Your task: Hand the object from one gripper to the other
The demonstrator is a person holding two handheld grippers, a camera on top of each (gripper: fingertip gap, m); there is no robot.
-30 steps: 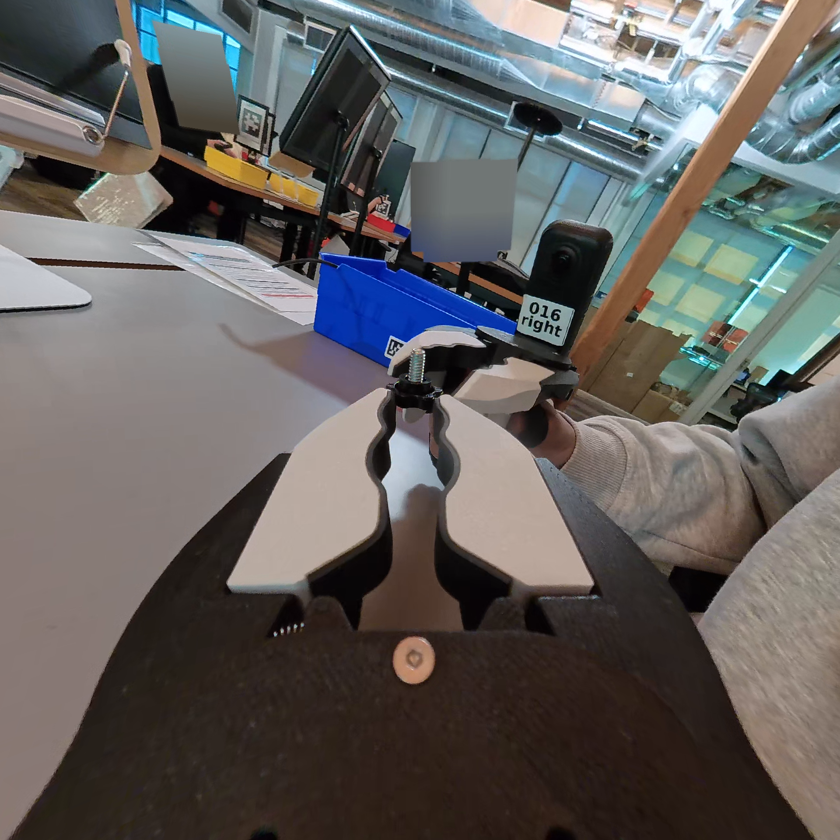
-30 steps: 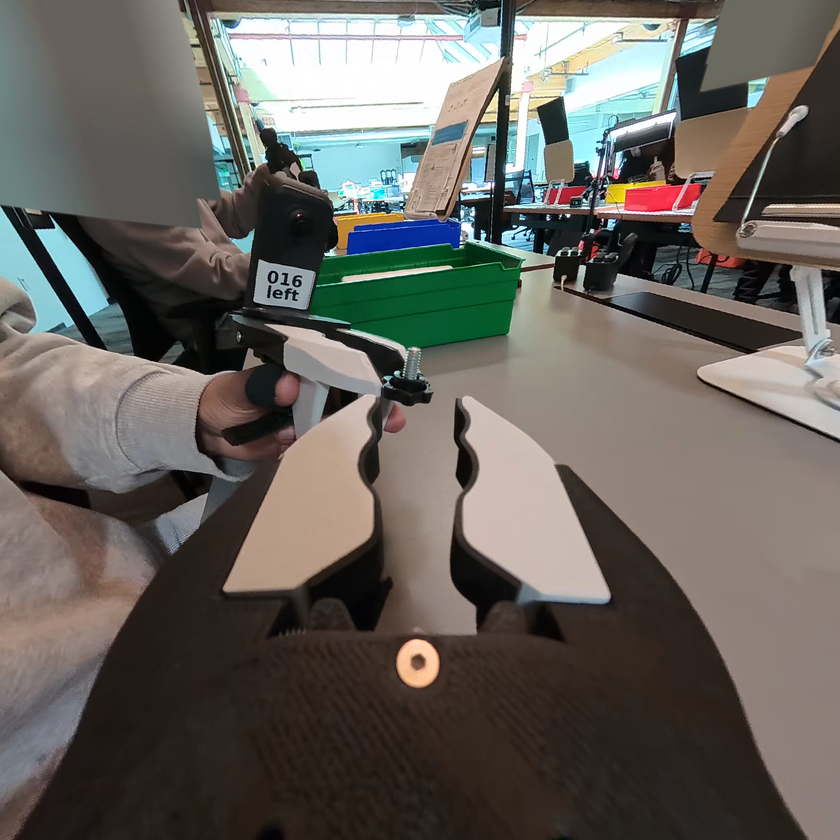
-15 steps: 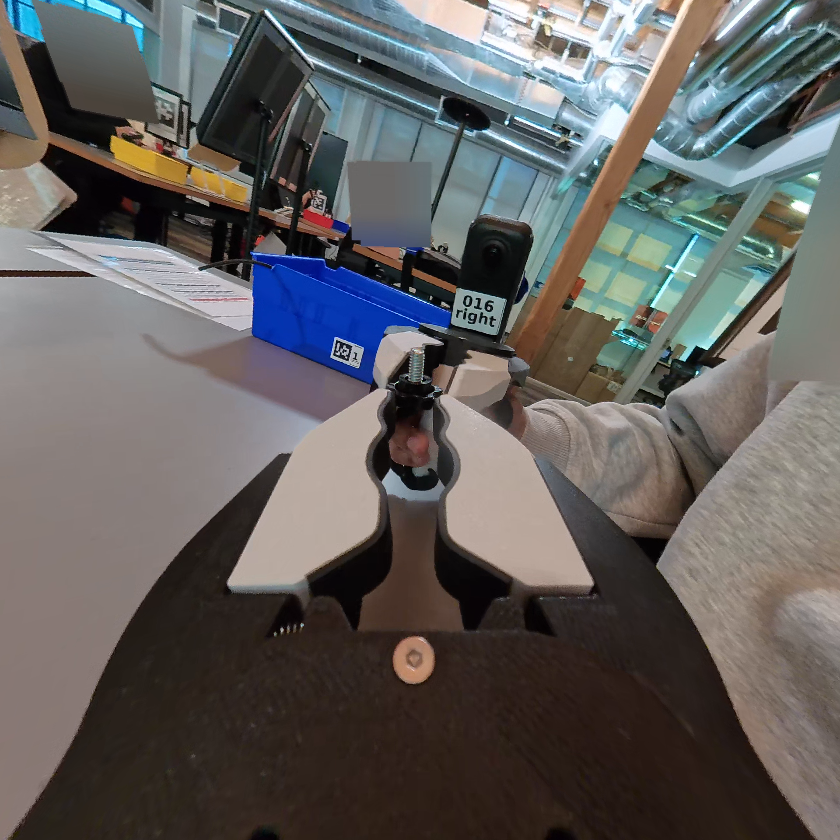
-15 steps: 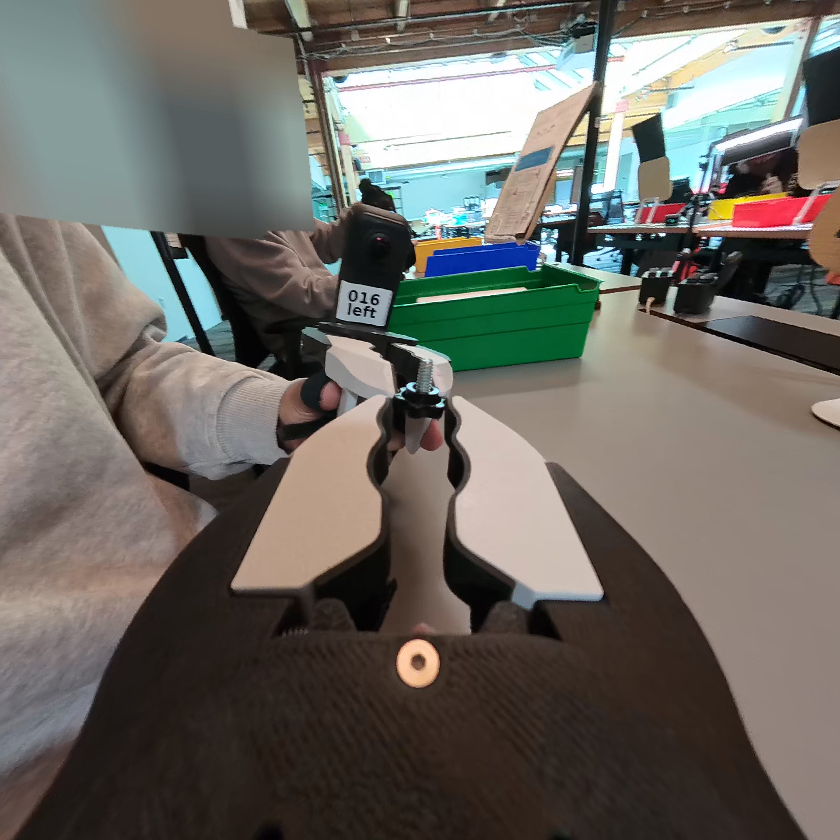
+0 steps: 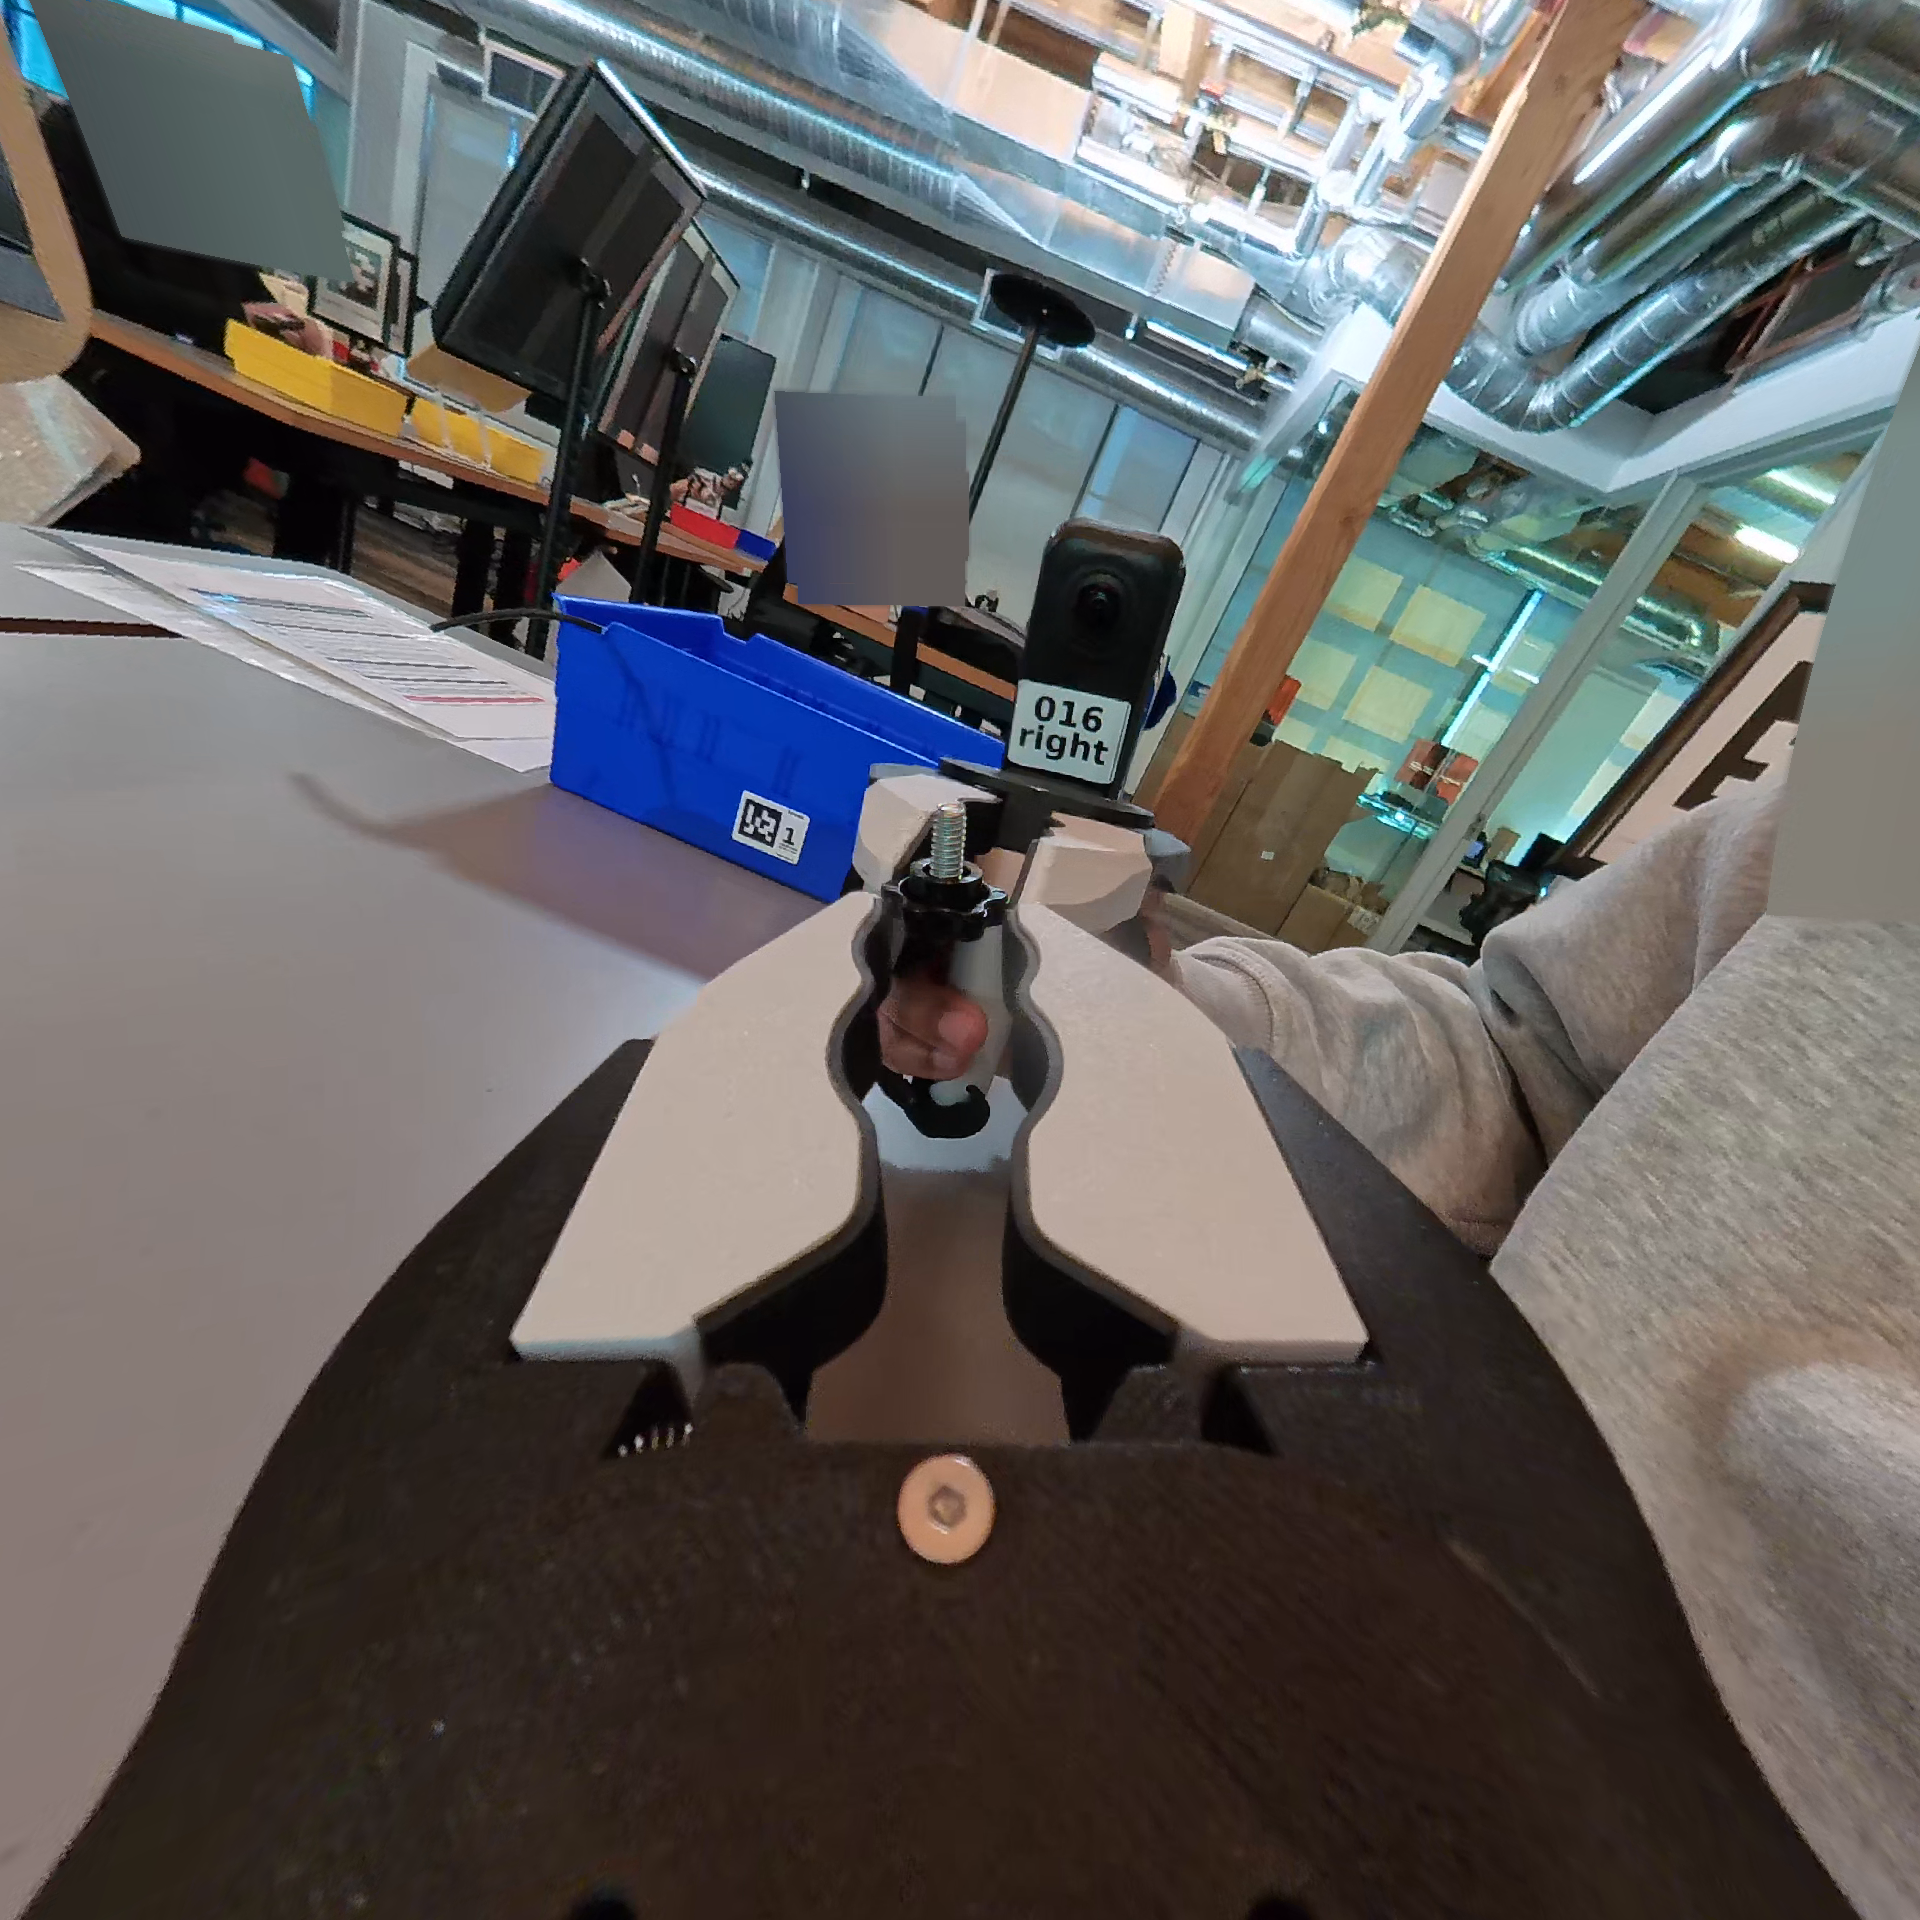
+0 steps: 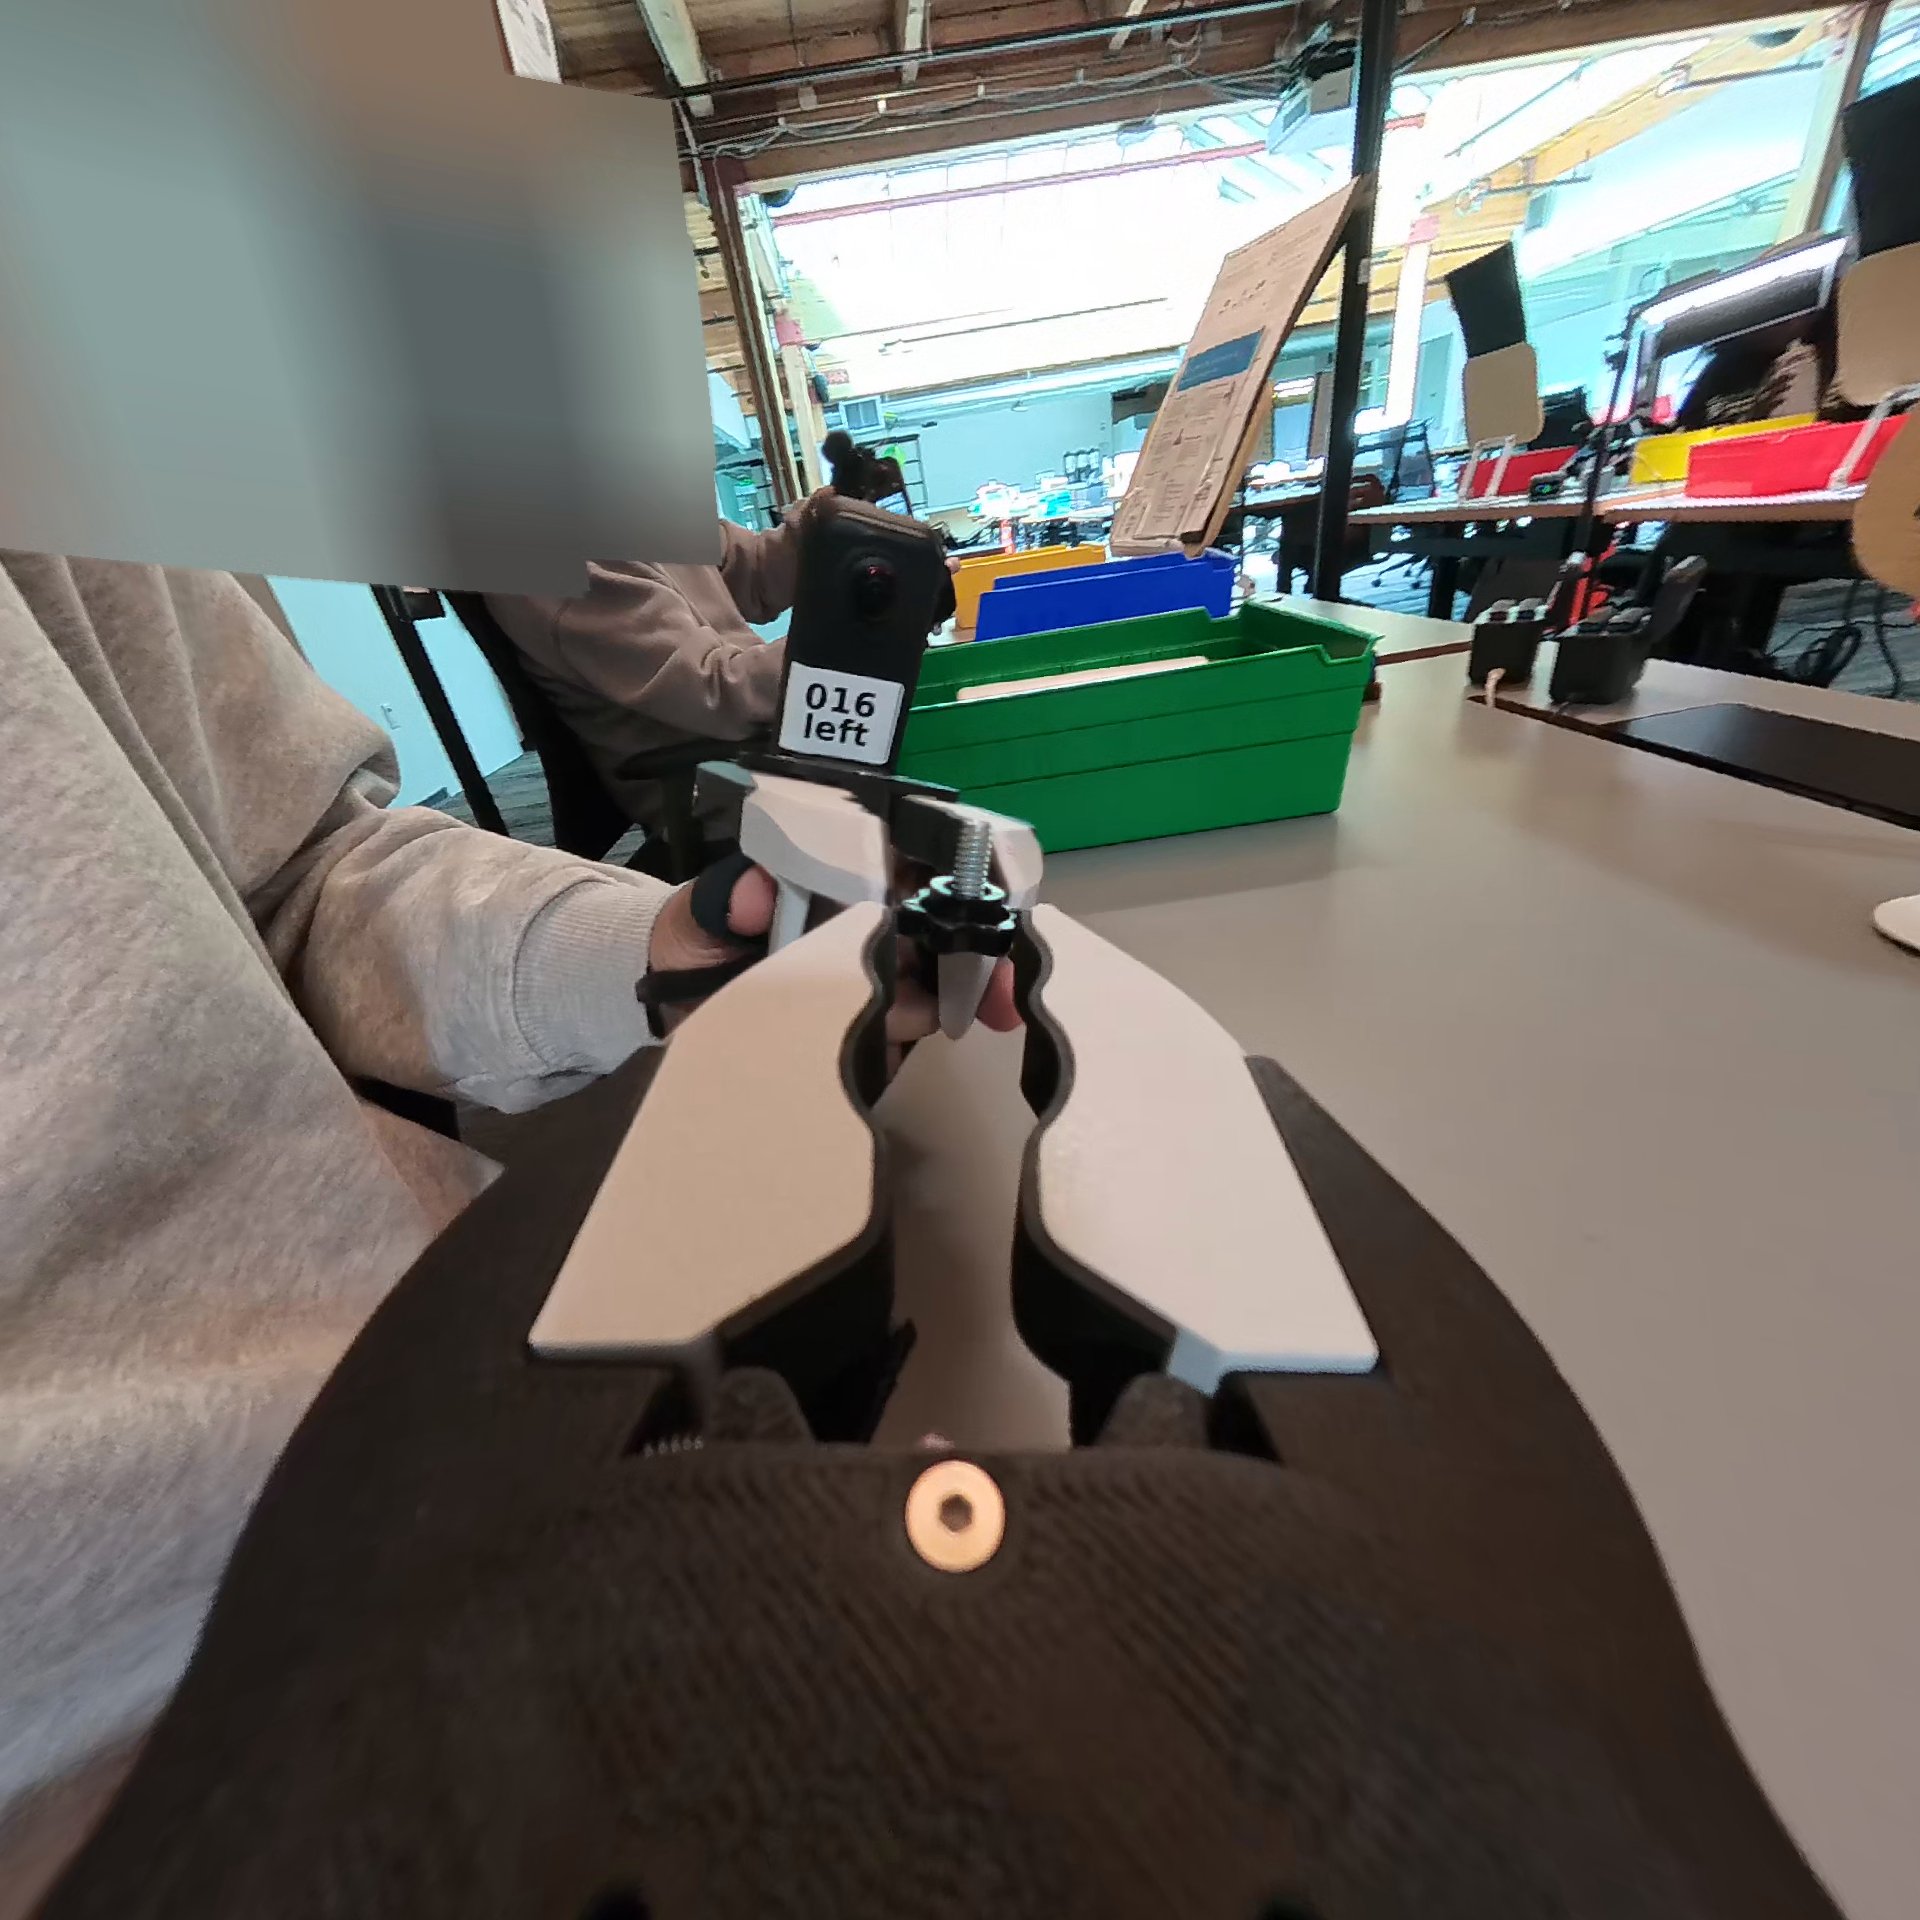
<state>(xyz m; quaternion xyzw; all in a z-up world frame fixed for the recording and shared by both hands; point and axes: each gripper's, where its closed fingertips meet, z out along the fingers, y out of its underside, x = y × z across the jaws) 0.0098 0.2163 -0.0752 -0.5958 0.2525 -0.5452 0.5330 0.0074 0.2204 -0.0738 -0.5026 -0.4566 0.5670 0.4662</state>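
Evidently the knob screw [image 5: 948,896], small, stiff and light, sits pinched by the left gripper [image 5: 943,920]; right gripper [image 6: 954,928] jaws flank its lobed knob, contact unclear.

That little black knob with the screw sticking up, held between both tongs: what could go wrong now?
1. The knob screw sits only at the very tips of the left tongs and right tongs; if one lets go before the other grips firmly, it may drop onto the grey table.
2. The grip is on the small scalloped knob, so the screw could tilt or twist out.
3. The tips are crowded together and might knock each other.
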